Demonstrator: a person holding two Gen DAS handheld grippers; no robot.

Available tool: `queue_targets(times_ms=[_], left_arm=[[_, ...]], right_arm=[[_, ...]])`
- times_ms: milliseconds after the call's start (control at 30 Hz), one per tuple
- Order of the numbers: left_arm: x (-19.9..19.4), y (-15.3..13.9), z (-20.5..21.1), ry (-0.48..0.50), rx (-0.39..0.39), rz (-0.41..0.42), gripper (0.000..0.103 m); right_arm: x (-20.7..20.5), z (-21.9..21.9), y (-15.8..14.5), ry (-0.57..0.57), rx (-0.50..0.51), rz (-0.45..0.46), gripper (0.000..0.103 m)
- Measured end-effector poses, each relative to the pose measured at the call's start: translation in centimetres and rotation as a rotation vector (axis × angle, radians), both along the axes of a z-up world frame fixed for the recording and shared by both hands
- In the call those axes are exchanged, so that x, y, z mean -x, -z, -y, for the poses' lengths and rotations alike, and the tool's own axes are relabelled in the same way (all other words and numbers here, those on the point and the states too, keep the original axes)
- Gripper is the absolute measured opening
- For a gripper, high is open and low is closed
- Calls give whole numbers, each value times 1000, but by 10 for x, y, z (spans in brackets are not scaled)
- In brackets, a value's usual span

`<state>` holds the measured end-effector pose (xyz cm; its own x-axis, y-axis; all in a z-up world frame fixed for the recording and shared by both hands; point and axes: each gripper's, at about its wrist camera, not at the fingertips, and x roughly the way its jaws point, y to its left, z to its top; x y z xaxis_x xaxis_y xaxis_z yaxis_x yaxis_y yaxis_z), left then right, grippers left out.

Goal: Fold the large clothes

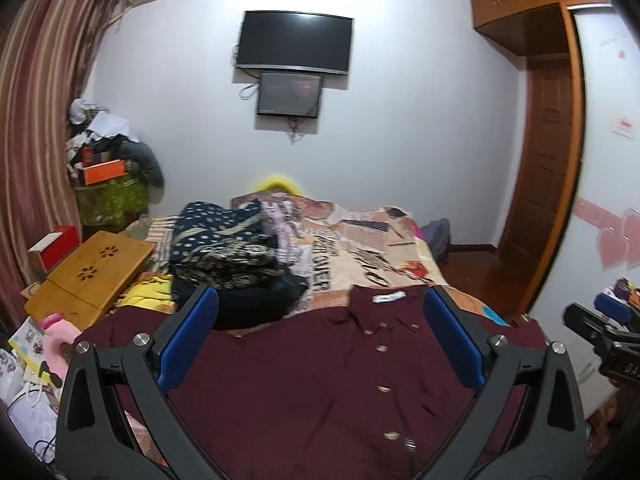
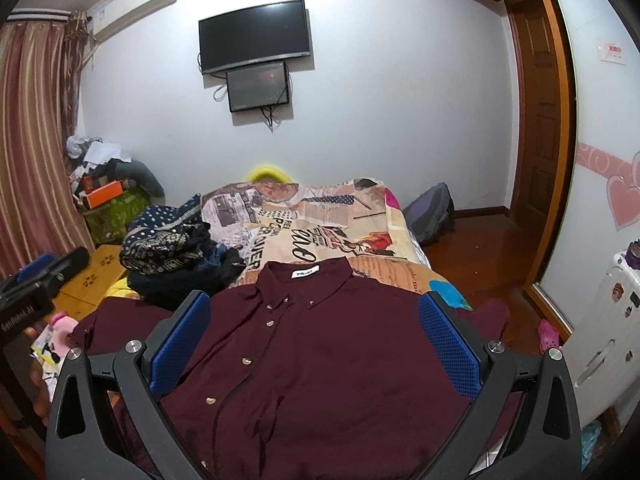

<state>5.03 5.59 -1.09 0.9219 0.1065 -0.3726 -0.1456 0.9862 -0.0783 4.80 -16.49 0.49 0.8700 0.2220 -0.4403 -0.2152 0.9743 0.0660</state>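
Observation:
A maroon button-up shirt (image 1: 304, 380) lies spread flat, front up, on the near end of the bed, collar and white label pointing away; it also shows in the right wrist view (image 2: 320, 360). My left gripper (image 1: 318, 312) is open and empty, held above the shirt's left half. My right gripper (image 2: 314, 312) is open and empty, held above the shirt's middle. The right gripper shows at the right edge of the left wrist view (image 1: 600, 332), and the left gripper at the left edge of the right wrist view (image 2: 36, 276).
A pile of dark patterned clothes (image 1: 228, 256) lies on the bed's left side beyond the shirt. The bed has a newspaper-print cover (image 2: 320, 220). A wooden lap table (image 1: 92, 272) and clutter stand left; a white suitcase (image 2: 600, 340) stands right.

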Motion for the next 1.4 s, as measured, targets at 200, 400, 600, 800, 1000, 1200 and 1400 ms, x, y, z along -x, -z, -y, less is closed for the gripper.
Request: queue_targets(times_ms=[200, 400, 600, 800, 1000, 1200, 1400], left_arm=[[-15, 9, -55, -156, -14, -34, 103], [-24, 32, -133, -334, 29, -54, 103], [-17, 77, -222, -482, 162, -160, 103], [-1, 161, -309, -627, 430, -336, 101], [7, 241, -360, -660, 698, -429, 86], [7, 287, -375, -623, 855, -447, 64], [-5, 290, -370, -606, 803, -460, 34]], right_arm=[[-22, -7, 6, 5, 27, -35, 103], [-47, -21, 18, -4, 68, -76, 103], [-74, -35, 33, 16, 125, -129, 103], [-100, -49, 52, 7, 152, -200, 103], [-117, -62, 68, -14, 149, -272, 103], [-131, -69, 79, -12, 167, -322, 103], [-135, -76, 82, -22, 170, -339, 103]])
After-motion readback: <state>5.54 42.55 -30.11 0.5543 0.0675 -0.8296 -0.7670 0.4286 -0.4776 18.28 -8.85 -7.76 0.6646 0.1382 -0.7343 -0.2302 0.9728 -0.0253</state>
